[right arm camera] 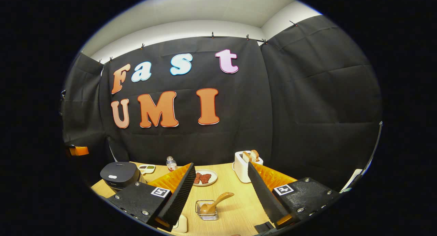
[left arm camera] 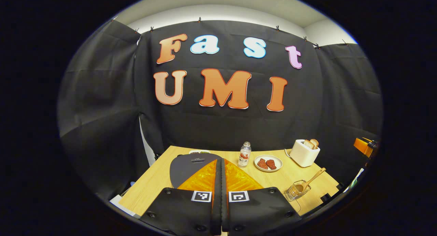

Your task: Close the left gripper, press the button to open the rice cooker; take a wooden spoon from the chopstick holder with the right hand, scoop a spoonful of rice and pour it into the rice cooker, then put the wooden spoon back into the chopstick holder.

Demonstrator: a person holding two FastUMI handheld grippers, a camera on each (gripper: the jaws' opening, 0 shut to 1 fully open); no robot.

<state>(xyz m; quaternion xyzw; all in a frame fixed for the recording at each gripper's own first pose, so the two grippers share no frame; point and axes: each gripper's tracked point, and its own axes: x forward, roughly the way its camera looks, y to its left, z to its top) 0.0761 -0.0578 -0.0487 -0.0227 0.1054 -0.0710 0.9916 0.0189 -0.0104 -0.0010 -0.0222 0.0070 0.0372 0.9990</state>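
Note:
The dark rice cooker [left arm camera: 191,164] sits with its lid down just beyond my left gripper [left arm camera: 221,161], whose fingers are pressed together with nothing between them. In the right gripper view the rice cooker [right arm camera: 119,174] stands at the table's left. A wooden spoon [right arm camera: 215,203] leans in the clear chopstick holder [right arm camera: 206,210], low between the spread fingers of my open right gripper [right arm camera: 221,166], which hangs above and short of it. In the left gripper view the spoon [left arm camera: 314,178] and holder [left arm camera: 296,191] are at the near right.
On the wooden table [right arm camera: 235,208] stand a white toaster [right arm camera: 246,166] with bread, a plate of red food [right arm camera: 205,178], a small bottle [right arm camera: 170,163] and a small dish [right arm camera: 146,168]. A pale object [right arm camera: 181,224] lies partly hidden under my right gripper's left finger.

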